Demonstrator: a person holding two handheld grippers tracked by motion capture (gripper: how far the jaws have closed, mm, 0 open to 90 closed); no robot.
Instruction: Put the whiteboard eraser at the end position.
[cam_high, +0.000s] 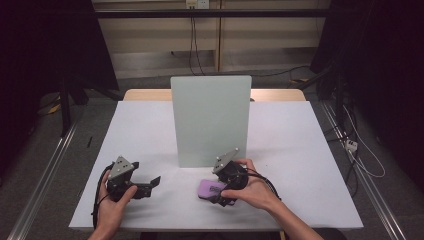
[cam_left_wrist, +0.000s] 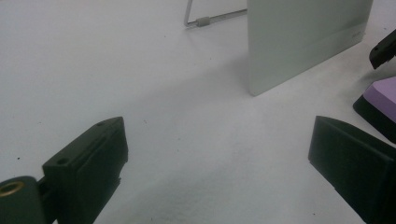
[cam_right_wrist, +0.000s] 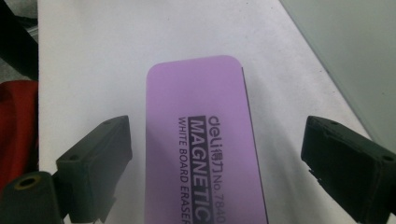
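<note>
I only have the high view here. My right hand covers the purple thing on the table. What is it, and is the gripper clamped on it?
Observer: It is a purple whiteboard eraser; the right gripper view reads "MAGNETIC WHITE BOARD ERASER" printed on its top.
Operator: And the grip?
Observer: The right gripper is open: its jaws stand apart on either side of the eraser, with white table showing in the gaps.
Operator: What about the left one?
Observer: The left gripper is open too, with bare table between its jaws.
Operator: How does the board stand?
Observer: The left gripper view shows a metal wire leg behind the whiteboard.
</note>
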